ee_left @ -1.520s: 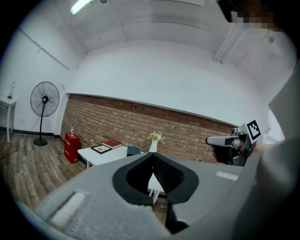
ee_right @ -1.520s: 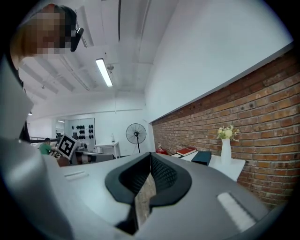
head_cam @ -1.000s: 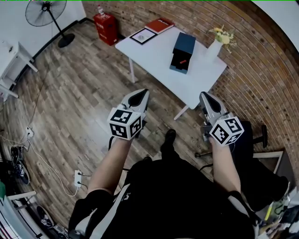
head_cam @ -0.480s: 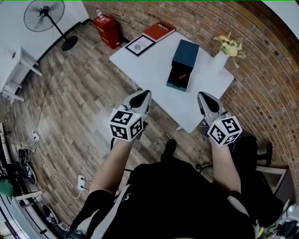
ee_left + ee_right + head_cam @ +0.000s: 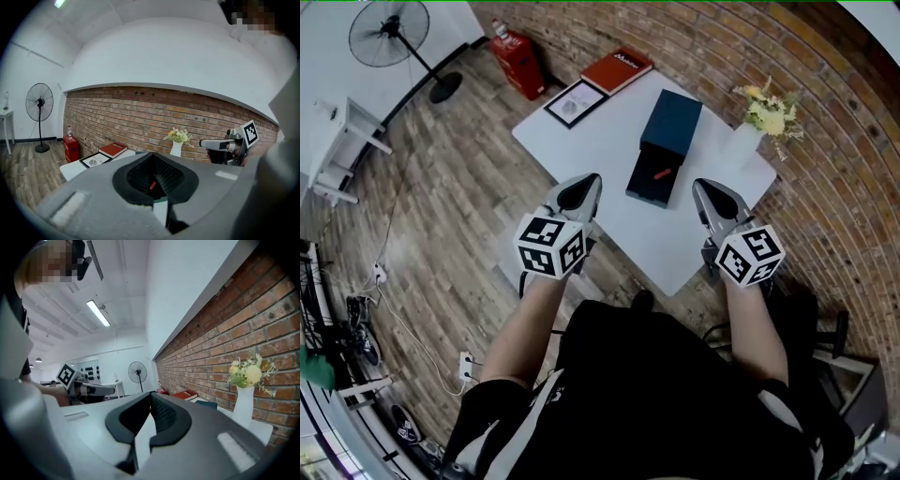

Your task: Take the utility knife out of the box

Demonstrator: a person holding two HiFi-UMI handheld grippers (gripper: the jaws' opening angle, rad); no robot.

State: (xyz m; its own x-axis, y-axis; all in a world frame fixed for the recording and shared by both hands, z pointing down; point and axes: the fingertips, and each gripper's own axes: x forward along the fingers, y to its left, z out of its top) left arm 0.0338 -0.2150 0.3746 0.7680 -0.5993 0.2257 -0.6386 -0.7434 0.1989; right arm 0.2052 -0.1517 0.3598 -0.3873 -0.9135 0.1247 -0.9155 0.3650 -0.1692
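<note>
A dark blue box (image 5: 671, 125) lies on the white table (image 5: 605, 141), its drawer tray (image 5: 647, 187) pulled out toward me. In the tray lies the small red utility knife (image 5: 661, 174). My left gripper (image 5: 587, 182) is shut and empty, hovering at the table's near edge, left of the tray. To the right of the tray, also empty, my right gripper (image 5: 704, 189) is shut. In the left gripper view the red knife (image 5: 152, 186) shows just past the closed jaws of the left gripper (image 5: 153, 158). The right gripper (image 5: 151, 397) points along the brick wall.
A white vase of flowers (image 5: 757, 129) stands on the table right of the box. A red book (image 5: 617, 67) and a framed picture (image 5: 575, 103) lie at the far end. A red canister (image 5: 517, 58), a floor fan (image 5: 394, 33) and a white shelf (image 5: 345, 150) stand on the wooden floor.
The table and box have come nearer in the head view as I walked up. Both grippers, still shut, now reach the table's near edge on either side of the tray.
</note>
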